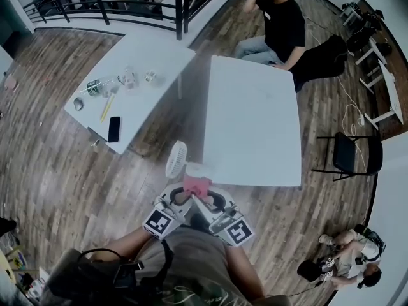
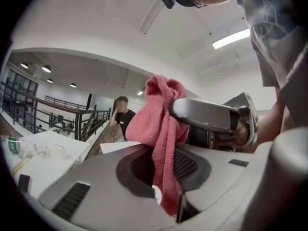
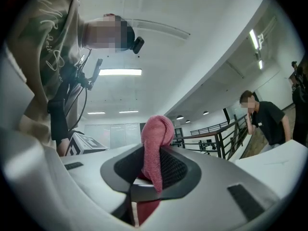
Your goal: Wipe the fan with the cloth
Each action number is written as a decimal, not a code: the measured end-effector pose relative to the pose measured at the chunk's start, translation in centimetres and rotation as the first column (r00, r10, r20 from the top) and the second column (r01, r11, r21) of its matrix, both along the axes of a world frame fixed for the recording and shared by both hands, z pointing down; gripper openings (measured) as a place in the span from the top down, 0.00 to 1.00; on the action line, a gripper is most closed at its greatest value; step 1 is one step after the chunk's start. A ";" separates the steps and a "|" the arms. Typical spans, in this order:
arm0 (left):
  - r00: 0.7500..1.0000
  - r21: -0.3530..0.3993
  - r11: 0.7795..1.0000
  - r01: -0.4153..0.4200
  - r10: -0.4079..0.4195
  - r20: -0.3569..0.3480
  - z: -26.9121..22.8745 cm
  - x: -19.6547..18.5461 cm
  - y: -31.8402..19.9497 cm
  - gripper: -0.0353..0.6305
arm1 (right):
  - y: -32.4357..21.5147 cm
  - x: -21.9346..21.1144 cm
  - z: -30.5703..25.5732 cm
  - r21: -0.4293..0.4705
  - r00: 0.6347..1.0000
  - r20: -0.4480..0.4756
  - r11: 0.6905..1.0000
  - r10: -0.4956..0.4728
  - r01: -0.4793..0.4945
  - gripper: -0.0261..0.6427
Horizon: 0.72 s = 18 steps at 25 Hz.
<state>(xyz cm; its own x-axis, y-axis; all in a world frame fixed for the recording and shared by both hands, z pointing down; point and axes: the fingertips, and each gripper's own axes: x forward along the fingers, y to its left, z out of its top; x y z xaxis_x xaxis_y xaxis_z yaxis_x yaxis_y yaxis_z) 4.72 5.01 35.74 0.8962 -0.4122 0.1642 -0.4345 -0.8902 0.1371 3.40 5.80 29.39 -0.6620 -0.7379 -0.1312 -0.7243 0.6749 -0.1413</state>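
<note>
A pink cloth [image 1: 196,185] is bunched between my two grippers, just before the near edge of the white table [image 1: 255,126]. The small white fan [image 1: 176,159] stands upright at the table's near left corner, a little beyond and left of the cloth. My left gripper [image 1: 180,196] has its jaws pinched on the cloth [image 2: 161,109], which rises from their narrow slot. One of my right gripper's fingers [image 2: 207,117] lies against the cloth's far side. My right gripper [image 1: 213,199] has the cloth [image 3: 155,138] hanging loose between its jaws, with a dark gap beside it.
A second white table [image 1: 140,56] at the left carries a black phone [image 1: 114,129], a pencil and small bottles. A person [image 1: 280,24] sits at the far side of the main table. A black chair [image 1: 350,155] stands at the right, a railing [image 1: 102,2] beyond.
</note>
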 end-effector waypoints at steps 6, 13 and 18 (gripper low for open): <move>0.998 0.008 0.998 0.055 -0.055 0.008 -0.3 -1.2 -1.0 0.83 | -1.0 0.1 0.1 0.003 1.000 0.018 1.000 0.025 -0.025 0.76; 0.991 0.026 0.990 0.136 -0.136 -0.016 -0.4 -3.8 -3.1 0.83 | -1.7 0.2 0.3 0.021 0.998 0.000 0.998 0.063 -0.063 0.68; 0.982 0.026 0.983 0.181 -0.179 -0.056 -0.3 -6.2 -4.6 0.83 | -2.4 1.5 -0.8 0.086 0.982 0.043 0.978 0.185 -0.188 0.72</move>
<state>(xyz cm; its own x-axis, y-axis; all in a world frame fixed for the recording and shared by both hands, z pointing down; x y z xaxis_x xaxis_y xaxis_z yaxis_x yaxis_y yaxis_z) -1.47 0.36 35.39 0.8140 -0.5717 0.1028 -0.5809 -0.8022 0.1382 4.89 3.44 28.57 -0.5079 -0.8323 -0.2220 -0.8343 0.5395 -0.1137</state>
